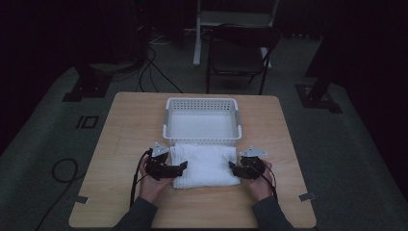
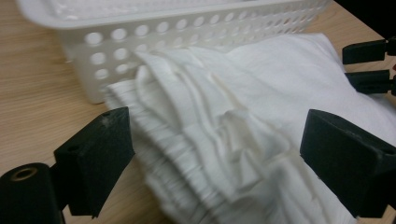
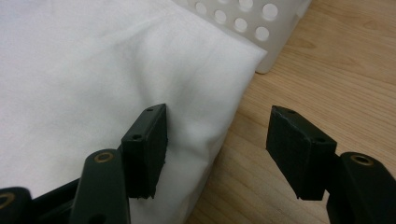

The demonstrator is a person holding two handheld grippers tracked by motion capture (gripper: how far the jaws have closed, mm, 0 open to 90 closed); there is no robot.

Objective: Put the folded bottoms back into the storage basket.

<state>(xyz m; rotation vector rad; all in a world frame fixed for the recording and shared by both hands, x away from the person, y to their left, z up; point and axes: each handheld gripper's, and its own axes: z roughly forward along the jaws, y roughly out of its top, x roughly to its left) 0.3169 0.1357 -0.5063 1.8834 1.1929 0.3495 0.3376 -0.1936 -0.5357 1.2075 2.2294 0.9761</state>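
A folded white towel point(image 1: 206, 165) lies on the wooden table just in front of a white perforated basket point(image 1: 202, 102), which holds nothing. My left gripper point(image 1: 184, 166) is at the towel's left edge. In the left gripper view its jaws point(image 2: 217, 154) stand wide apart on either side of the layered folds of the towel point(image 2: 233, 116), without pressing them. My right gripper point(image 1: 232, 167) is at the towel's right edge, and it is open point(image 3: 217, 140): one jaw is over the towel point(image 3: 93, 70) and the other over bare wood. The right gripper point(image 2: 369, 65) is also seen beyond the towel in the left gripper view.
The basket wall point(image 2: 187, 23) point(image 3: 243, 18) touches the towel's far side. Bare table point(image 1: 130, 130) stretches to the left and right. A dark folding chair point(image 1: 240, 53) and floor cables point(image 1: 154, 72) are beyond the table's far edge. Tape marks point(image 1: 306, 196) sit near the front corners.
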